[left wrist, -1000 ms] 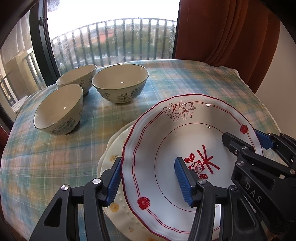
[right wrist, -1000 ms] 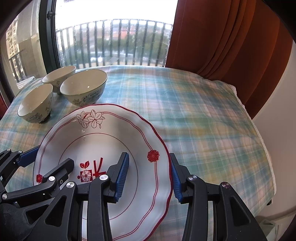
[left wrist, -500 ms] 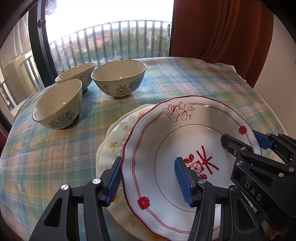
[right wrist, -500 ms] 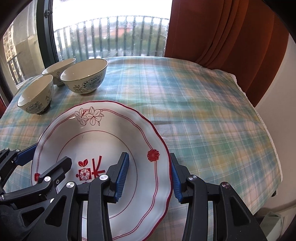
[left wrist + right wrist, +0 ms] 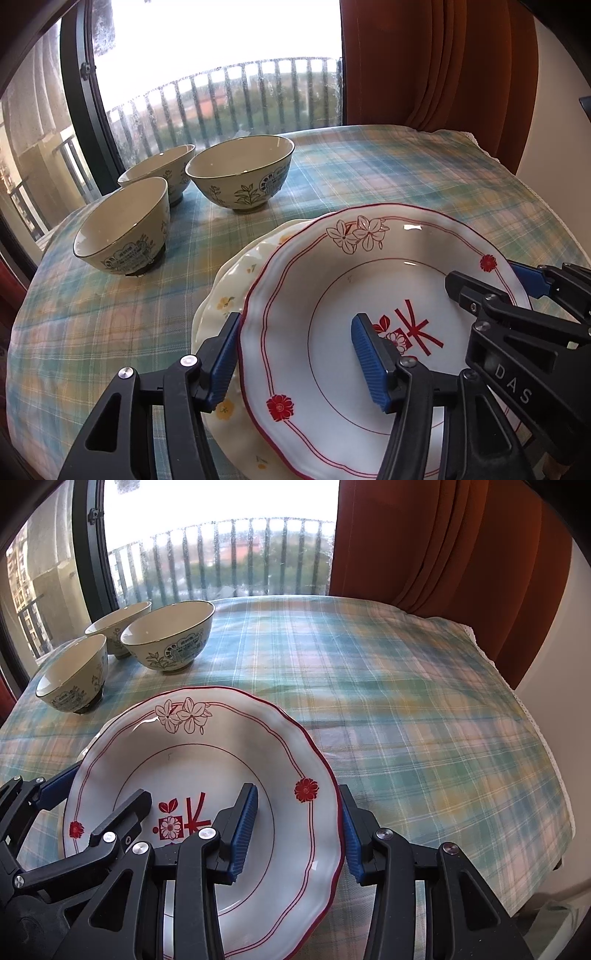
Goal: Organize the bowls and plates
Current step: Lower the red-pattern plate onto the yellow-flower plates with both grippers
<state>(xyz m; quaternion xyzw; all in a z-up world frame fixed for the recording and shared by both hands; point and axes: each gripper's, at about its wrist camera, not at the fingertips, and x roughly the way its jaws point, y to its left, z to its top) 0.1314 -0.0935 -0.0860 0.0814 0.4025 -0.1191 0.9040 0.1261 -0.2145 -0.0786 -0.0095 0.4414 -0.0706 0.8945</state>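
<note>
A white plate with a red rim [image 5: 332, 280] [image 5: 207, 760] lies over a cream plate with yellow flowers [image 5: 221, 295] on the checked tablecloth. My left gripper [image 5: 295, 354] straddles the plate's near-left rim. Its jaws are opening, the outer pad just clear of the edge. My right gripper [image 5: 295, 834] is shut on the opposite rim, one pad inside the well and one outside. Each gripper also shows in the other's view: the right gripper [image 5: 495, 282] and the left gripper [image 5: 92, 801]. Three cream bowls with leaf prints [image 5: 240, 177] [image 5: 170, 638] stand at the far left.
The round table [image 5: 424, 709] ends at the window on the far side, with a rust curtain [image 5: 443, 554] at the right. Bare cloth stretches to the right of the plates. The two smaller bowls [image 5: 125, 225] [image 5: 159, 170] sit close to the table's left edge.
The red-rimmed plate has sunk a little onto the cream plate, more of which now shows at its left. Both grippers stay on the rim.
</note>
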